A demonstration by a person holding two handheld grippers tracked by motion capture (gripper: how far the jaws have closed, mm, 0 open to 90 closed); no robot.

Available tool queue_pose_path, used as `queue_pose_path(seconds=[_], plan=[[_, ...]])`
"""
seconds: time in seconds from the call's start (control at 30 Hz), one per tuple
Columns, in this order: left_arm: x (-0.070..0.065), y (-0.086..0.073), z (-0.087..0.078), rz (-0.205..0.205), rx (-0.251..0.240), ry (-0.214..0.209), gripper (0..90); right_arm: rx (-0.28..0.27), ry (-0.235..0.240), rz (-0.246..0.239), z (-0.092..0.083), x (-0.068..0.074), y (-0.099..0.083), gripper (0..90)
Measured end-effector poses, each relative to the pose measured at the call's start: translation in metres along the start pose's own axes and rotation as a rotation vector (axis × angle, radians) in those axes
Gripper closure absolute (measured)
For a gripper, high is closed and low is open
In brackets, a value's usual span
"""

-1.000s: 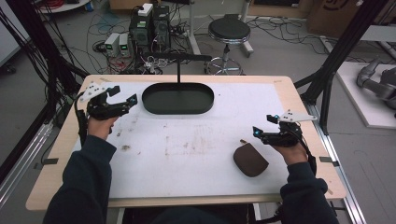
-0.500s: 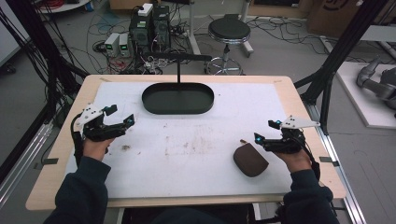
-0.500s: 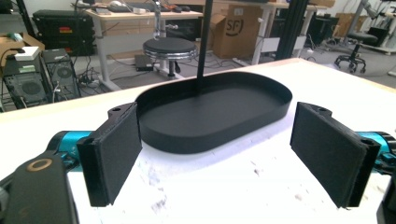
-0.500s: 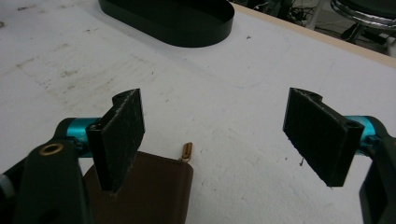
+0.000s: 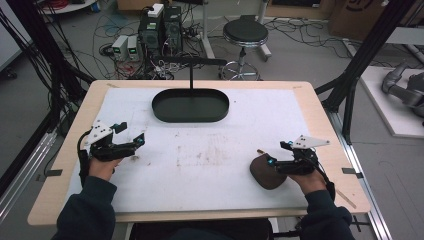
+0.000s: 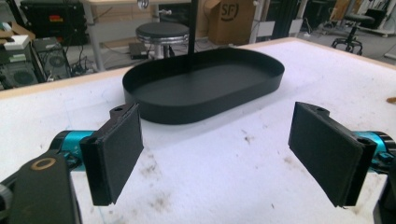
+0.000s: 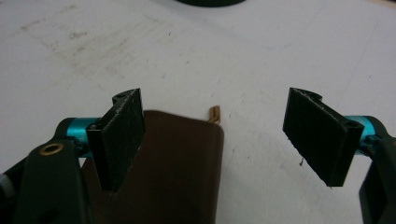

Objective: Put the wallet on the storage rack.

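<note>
Both grippers are sitting nearer the person than a second ago. Left gripper point(image 5: 131, 141), jaws spread wide, is holding nothing. Right gripper point(image 5: 276, 154), jaws equally released, is hovering over the brown pouch point(image 5: 266, 172) at its 7 o'clock, contact indeterminate.

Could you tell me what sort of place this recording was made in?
Most likely a robotics lab or workshop: a wooden table with a white mat framed by black metal struts, computer boxes with tangled cables on the floor, and a round black stool behind.
</note>
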State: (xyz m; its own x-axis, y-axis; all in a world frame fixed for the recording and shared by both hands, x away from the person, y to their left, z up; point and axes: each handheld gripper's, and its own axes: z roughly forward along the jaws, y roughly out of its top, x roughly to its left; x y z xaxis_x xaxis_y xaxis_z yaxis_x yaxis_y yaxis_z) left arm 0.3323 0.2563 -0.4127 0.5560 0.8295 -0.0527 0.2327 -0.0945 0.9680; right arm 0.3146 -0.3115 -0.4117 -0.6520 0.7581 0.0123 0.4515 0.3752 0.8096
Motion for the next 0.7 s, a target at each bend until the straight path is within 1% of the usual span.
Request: queue_pose_path(seconds=[0.03, 0.07, 0.17, 0.2, 0.23, 0.27, 0.33, 0.37, 0.4, 0.43, 0.5, 0.6, 0.67, 0.7], plan=[[0.000, 0.000, -0.001, 0.003, 0.001, -0.003, 17.7, 0.014, 0.007, 0.004, 0.001, 0.001, -0.002, 21.1], [0.000, 0.000, -0.001, 0.004, -0.001, -0.004, 17.7, 0.041, 0.016, -0.003, 0.003, 0.004, -0.004, 21.1], [0.000, -0.001, -0.002, -0.007, -0.004, -0.002, 18.0, 0.052, 0.015, -0.005, 0.005, 0.006, -0.006, 21.1], [0.000, -0.002, -0.003, -0.007, -0.004, 0.000, 19.2, 0.057, 0.016, 0.006, 0.006, 0.006, -0.007, 21.0], [0.001, -0.003, -0.003, -0.004, -0.005, 0.005, 20.6, 0.067, 0.017, 0.018, 0.010, 0.007, -0.010, 21.0], [0.002, -0.003, -0.004, -0.007, -0.004, 0.011, 20.6, 0.067, 0.017, 0.018, 0.010, 0.007, -0.010, 21.0], [0.005, -0.004, -0.005, -0.011, -0.009, 0.022, 20.6, 0.106, 0.040, 0.012, 0.020, 0.009, -0.014, 20.0], [0.006, -0.004, -0.006, -0.018, -0.011, 0.026, 20.6, 0.096, 0.050, 0.024, 0.023, 0.009, -0.015, 17.6], [0.007, -0.005, -0.006, -0.019, -0.010, 0.028, 20.6, 0.105, 0.047, 0.037, 0.024, 0.007, -0.015, 17.1], [0.007, -0.005, -0.007, -0.021, -0.006, 0.031, 20.6, 0.113, 0.066, 0.063, 0.026, 0.003, -0.016, 16.8], [0.008, -0.007, -0.006, -0.028, -0.003, 0.029, 20.6, 0.108, 0.074, 0.065, 0.026, 0.002, -0.017, 16.8], [0.007, -0.008, -0.005, -0.030, -0.003, 0.021, 20.6, 0.093, 0.115, 0.102, 0.029, -0.003, -0.021, 16.8], [0.005, -0.008, -0.005, -0.025, 0.004, 0.017, 20.6, 0.085, 0.149, 0.147, 0.031, -0.007, -0.025, 16.8], [0.005, -0.008, -0.004, -0.026, 0.003, 0.014, 20.6, 0.083, 0.161, 0.150, 0.031, -0.009, -0.026, 16.8]])
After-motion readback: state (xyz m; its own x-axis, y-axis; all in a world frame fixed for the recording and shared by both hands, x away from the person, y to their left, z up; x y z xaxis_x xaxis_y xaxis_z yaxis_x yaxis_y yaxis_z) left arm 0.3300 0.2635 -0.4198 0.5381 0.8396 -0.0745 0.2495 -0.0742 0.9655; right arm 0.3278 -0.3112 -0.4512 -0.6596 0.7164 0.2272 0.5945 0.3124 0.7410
